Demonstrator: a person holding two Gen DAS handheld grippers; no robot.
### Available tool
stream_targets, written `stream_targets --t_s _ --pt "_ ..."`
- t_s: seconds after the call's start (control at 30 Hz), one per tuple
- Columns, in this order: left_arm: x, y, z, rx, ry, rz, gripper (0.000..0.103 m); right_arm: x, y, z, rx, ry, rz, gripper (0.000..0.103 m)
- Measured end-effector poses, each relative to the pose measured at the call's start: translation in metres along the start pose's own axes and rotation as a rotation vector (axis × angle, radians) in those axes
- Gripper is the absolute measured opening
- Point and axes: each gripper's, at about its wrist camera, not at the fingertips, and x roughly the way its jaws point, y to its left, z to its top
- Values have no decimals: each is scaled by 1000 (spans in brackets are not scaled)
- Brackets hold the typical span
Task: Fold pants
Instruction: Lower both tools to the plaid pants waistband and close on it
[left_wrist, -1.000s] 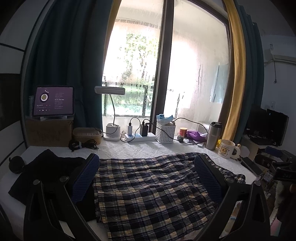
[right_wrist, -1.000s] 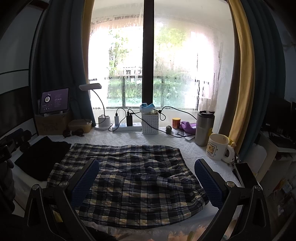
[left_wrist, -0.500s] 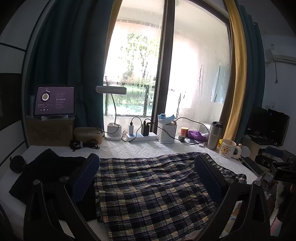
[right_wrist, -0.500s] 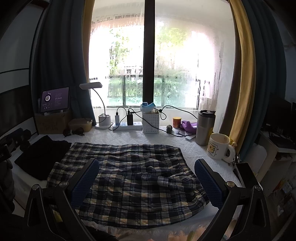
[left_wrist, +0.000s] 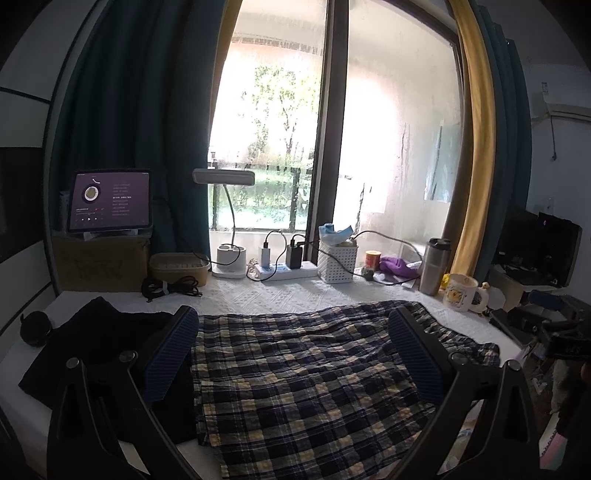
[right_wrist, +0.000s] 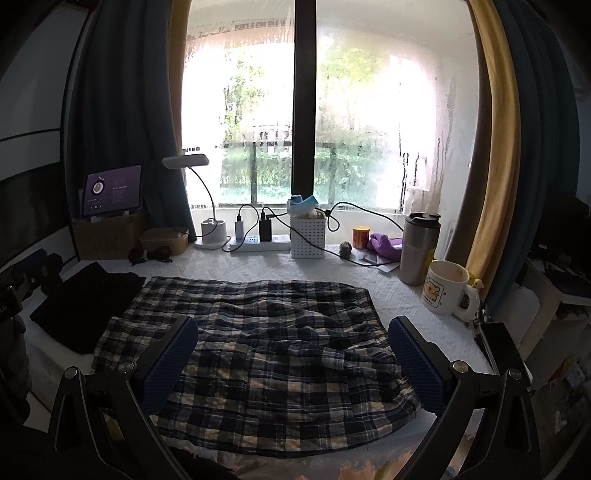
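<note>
Pants: the navy, white and yellow plaid cotton pants (right_wrist: 266, 350) lie spread and rumpled on the white quilted surface (right_wrist: 399, 295), with a raised wrinkle toward their right side; no fold looks made yet, by my reading.
Left hand-held gripper (left_wrist: 291, 354): released, jaws wide apart, hovering above the pants' left part, holding nothing.
Right hand-held gripper (right_wrist: 293, 363): likewise spread wide and empty, above the pants' near middle.
Neighbouring cloth: a black folded garment (left_wrist: 99, 343) lies just beside the pants' left edge, touching or slightly overlapping it in the left view.
Risk, wrong layer: a pinch at the left edge could catch the black garment along with the plaid, dragging both.
Risk, uneven fold: the right-side wrinkle may get trapped inside a fold if not smoothed first.
Risk, knock-over: a wide sweep to the right could strike the white ceramic mug with a bear print (right_wrist: 445, 291) or the tall steel tumbler (right_wrist: 419, 247), both near the pants' far right corner.
Containers: the white perforated plastic basket (right_wrist: 307, 238) holds blue crumpled material and something pale beneath; the mug's inside looks empty; the tumbler is lidded, contents hidden.
</note>
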Motion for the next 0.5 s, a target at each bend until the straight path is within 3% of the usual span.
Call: stream_targets --t_s 0.13,0.5 --pt "16 11 -4 -1 31 34 101 21 -8 1 -2 34 -13 103" --pt "96 58 -15 -70 215 108 101 96 -50 1 40 136 -75 103"
